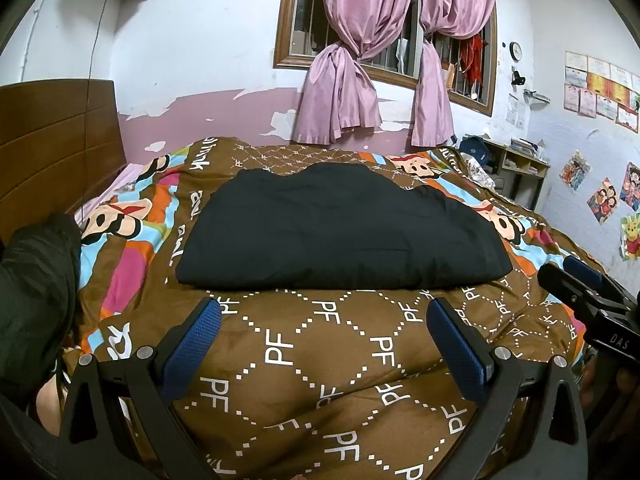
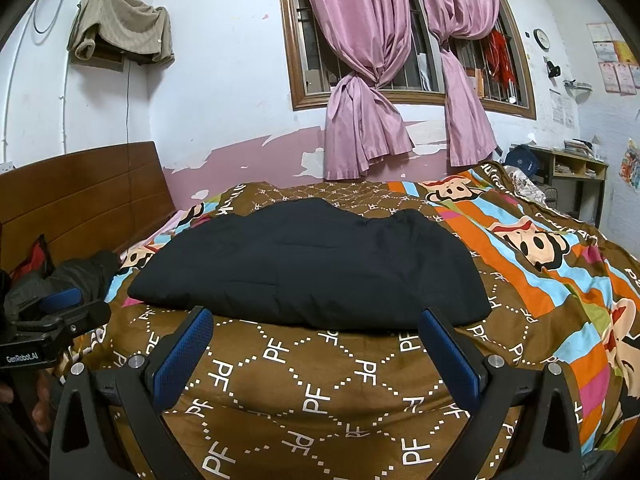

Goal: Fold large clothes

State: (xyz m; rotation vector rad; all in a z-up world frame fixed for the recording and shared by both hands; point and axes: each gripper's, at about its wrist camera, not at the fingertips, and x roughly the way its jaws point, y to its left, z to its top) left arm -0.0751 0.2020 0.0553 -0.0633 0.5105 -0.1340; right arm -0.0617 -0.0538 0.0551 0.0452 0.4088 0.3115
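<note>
black folded padded garment (image 1: 340,228) lies crosswise on patterned brown bedspread (image 1: 320,360) | just ahead of both | left gripper (image 1: 324,344) spread, empty | right gripper (image 2: 316,354) spread, nearer

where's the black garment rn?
The black garment lies folded mid-bed on the patterned quilt, ahead of both open grippers, below the pink curtains.

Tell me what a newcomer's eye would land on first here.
Probably the black garment, lying folded in a broad slab mid-bed on the brown cartoon-print quilt. Next, the knotted pink curtains over the barred window on the far wall. Both the left gripper and right gripper are open and empty, short of the garment's near edge.
</note>
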